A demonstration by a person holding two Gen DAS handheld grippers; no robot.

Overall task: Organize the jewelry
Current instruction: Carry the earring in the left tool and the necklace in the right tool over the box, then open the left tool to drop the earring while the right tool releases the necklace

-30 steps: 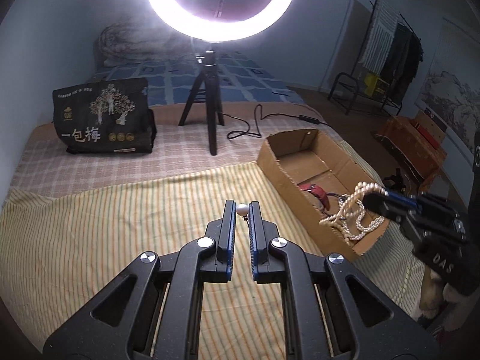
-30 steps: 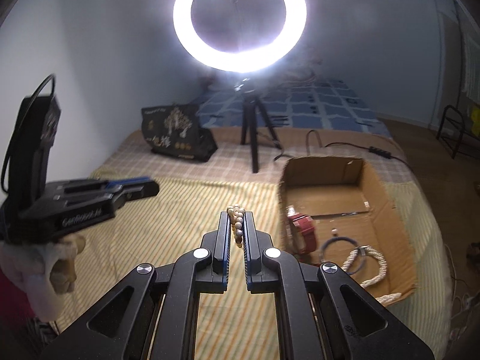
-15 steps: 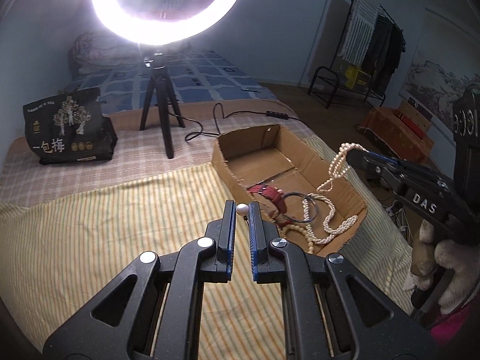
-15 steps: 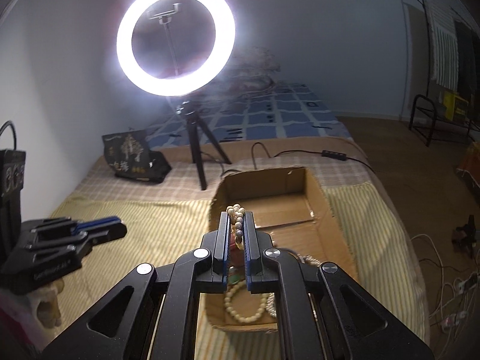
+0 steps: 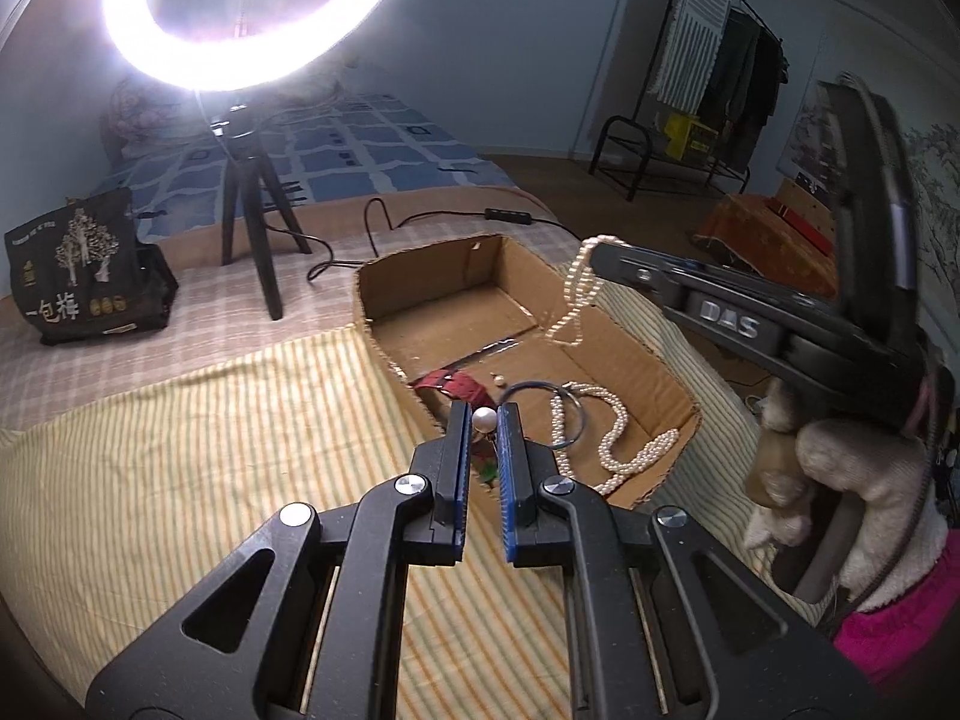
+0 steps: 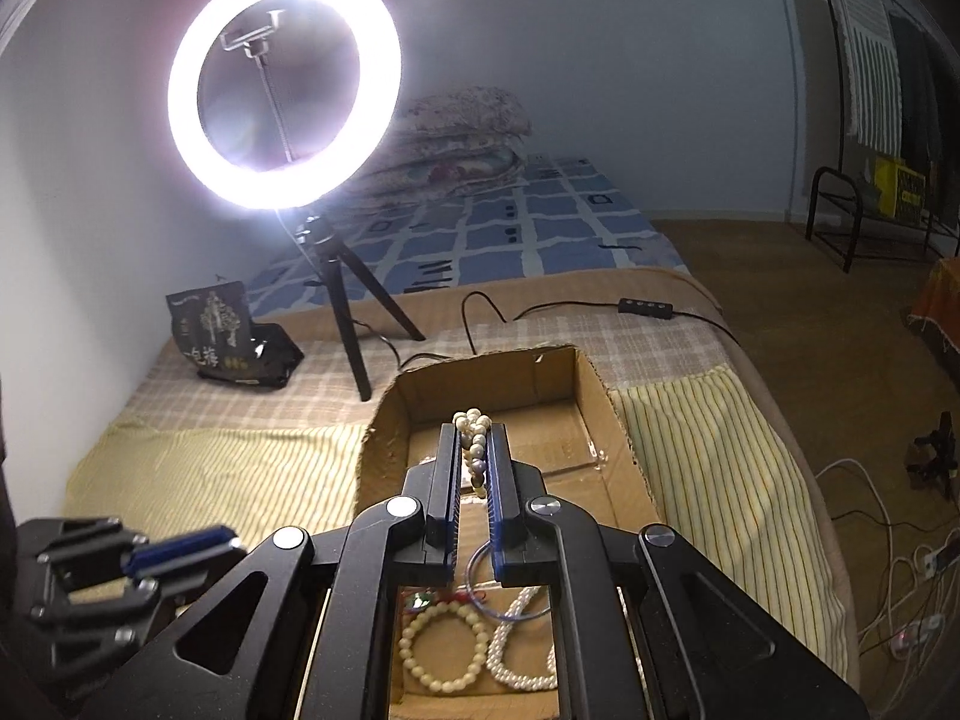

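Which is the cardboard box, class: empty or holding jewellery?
Holding jewellery: the cardboard box contains a pearl necklace, a beaded bracelet and a blue ring.

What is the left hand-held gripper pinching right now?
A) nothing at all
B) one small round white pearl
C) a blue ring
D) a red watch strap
B: in the left wrist view, the left hand-held gripper is shut on one small round white pearl, hovering at the near edge of the brown cardboard box.

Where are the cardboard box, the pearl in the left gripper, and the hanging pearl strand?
cardboard box [image 5: 432, 282]: left wrist view, inner face of far wall.
pearl [image 5: 483, 418]: left wrist view, centre of bead.
hanging pearl strand [image 5: 577, 294]: left wrist view, mid-length of dangling loop.
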